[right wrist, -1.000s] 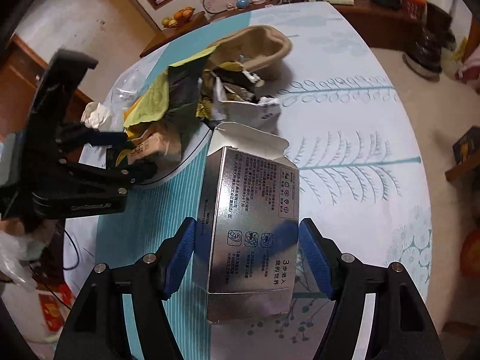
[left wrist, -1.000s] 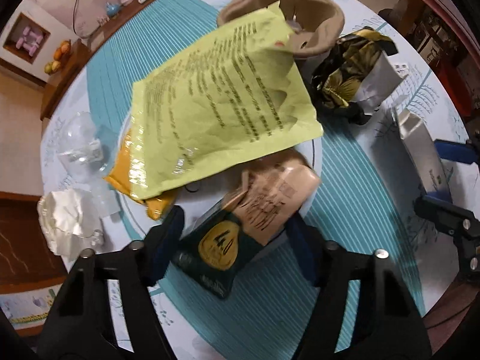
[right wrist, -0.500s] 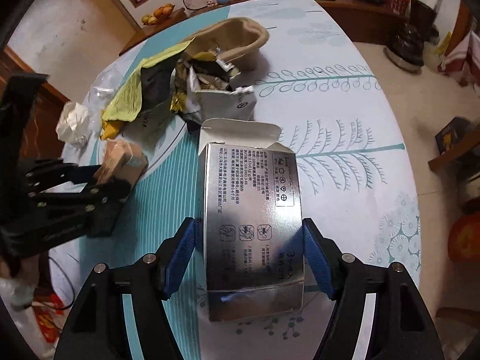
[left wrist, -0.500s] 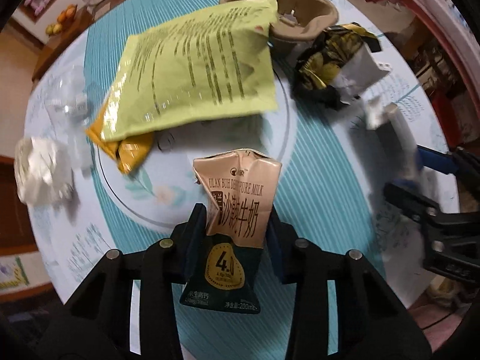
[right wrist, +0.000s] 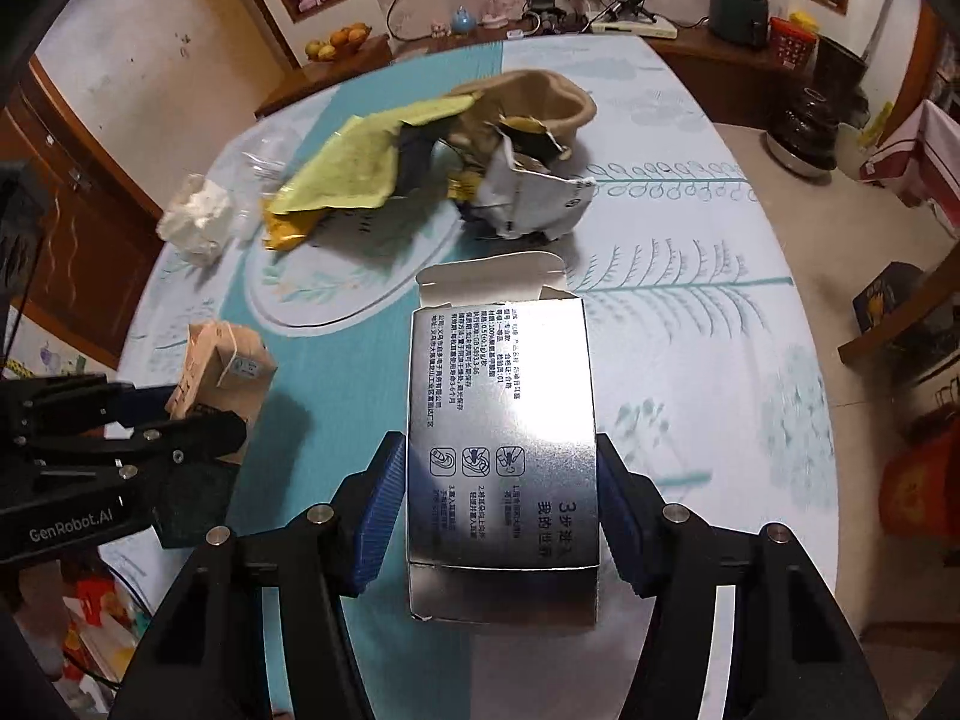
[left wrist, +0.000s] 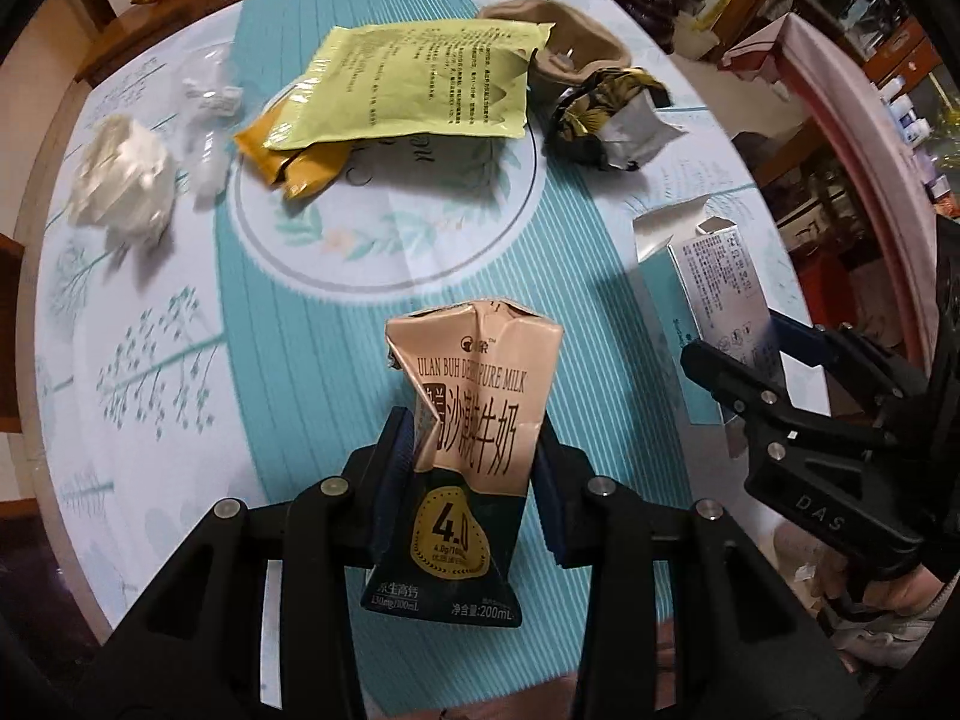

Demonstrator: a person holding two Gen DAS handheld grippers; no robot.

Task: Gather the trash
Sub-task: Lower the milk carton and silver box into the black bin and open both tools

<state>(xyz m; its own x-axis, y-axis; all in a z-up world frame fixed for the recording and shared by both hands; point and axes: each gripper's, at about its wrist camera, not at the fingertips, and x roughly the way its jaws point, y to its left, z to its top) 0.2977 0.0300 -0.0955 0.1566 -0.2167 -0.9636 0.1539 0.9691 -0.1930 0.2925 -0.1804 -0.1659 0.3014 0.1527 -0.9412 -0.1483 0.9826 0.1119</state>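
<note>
The left hand-held gripper [left wrist: 474, 468] is closed on a crumpled milk carton [left wrist: 471, 444] at lower centre, printed "PURE MILK", "4.0" and "200mL". The right hand-held gripper [right wrist: 501, 498] clamps a silver box [right wrist: 501, 438], flap open, at lower centre. Striped bench [right wrist: 690, 324] lies bare between them and the litter near the top: a yellow-green pouch [left wrist: 420, 84] and a foil wrapper [left wrist: 612, 120].

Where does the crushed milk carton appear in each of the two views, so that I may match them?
Left wrist view: the milk carton stands at lower centre, clamped in the left claw.
Right wrist view: the same carton is at the left edge, middle height, seen from the side.
Shared landmark: the yellow-green pouch at the far side of the table.
</note>
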